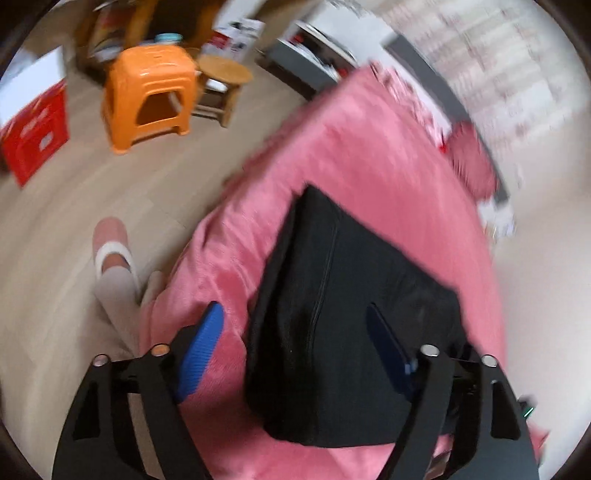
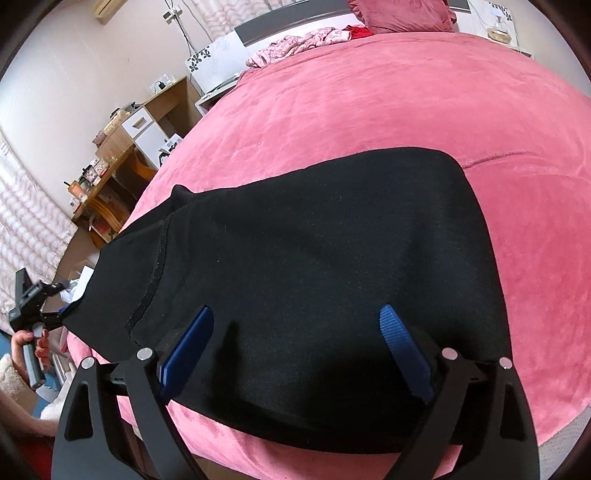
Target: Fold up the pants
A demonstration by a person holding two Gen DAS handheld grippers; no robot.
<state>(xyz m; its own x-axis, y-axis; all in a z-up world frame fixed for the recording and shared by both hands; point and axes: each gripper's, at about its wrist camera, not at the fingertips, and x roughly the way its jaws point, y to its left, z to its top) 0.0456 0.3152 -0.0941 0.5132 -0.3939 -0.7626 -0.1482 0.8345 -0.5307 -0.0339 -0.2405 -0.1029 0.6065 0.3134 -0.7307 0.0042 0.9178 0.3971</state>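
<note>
Both grippers stand open and empty: right gripper (image 2: 297, 332) above the folded black pants (image 2: 295, 266), left gripper (image 1: 295, 332) alongside. Risk: careless regrasping drags layers apart on the plush bedspread (image 2: 369, 103).

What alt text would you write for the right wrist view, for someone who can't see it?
Folded black pants lie flat on a pink bedspread, with the right gripper open just above their near edge, holding nothing. At far left a hand holds the left gripper beside the bed; a pillow and crumpled clothes sit at the far end.
</note>
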